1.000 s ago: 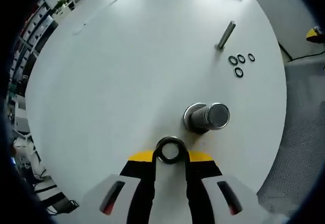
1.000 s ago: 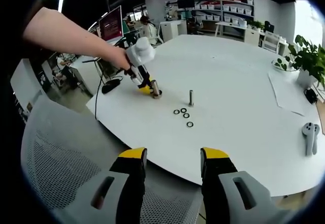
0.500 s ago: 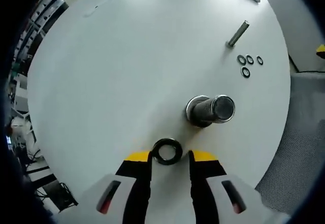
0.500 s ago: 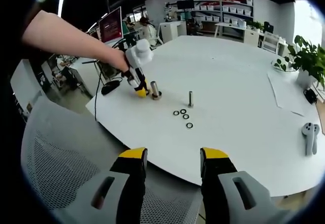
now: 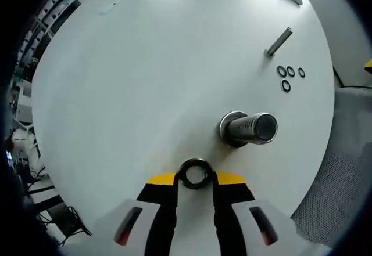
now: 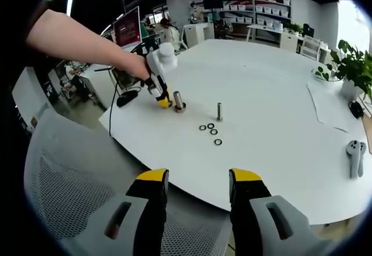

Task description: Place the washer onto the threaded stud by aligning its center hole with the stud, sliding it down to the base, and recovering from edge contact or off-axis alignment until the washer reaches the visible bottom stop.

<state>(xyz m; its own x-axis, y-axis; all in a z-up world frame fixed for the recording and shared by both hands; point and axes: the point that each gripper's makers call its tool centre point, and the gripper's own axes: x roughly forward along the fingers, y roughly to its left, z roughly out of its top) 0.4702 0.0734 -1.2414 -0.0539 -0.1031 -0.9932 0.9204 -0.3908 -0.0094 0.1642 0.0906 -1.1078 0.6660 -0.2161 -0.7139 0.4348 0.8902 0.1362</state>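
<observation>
Washer [image 5: 195,173], clamped between the tips of the left gripper [image 5: 195,180] just beside the threaded stud [image 5: 251,129], is best lifted above the stud's top and centred before being lowered.

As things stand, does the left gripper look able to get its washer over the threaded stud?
Probably yes. The left gripper holds the washer just short of the threaded stud, with bare table between them; it must lift above the stud's top.

The threaded stud [image 5: 250,128] is gleaming as ribbed bare metal; the washer [image 5: 194,173] is showing dark gloss; the table [image 5: 145,76] is looking smooth, matt white.
</observation>
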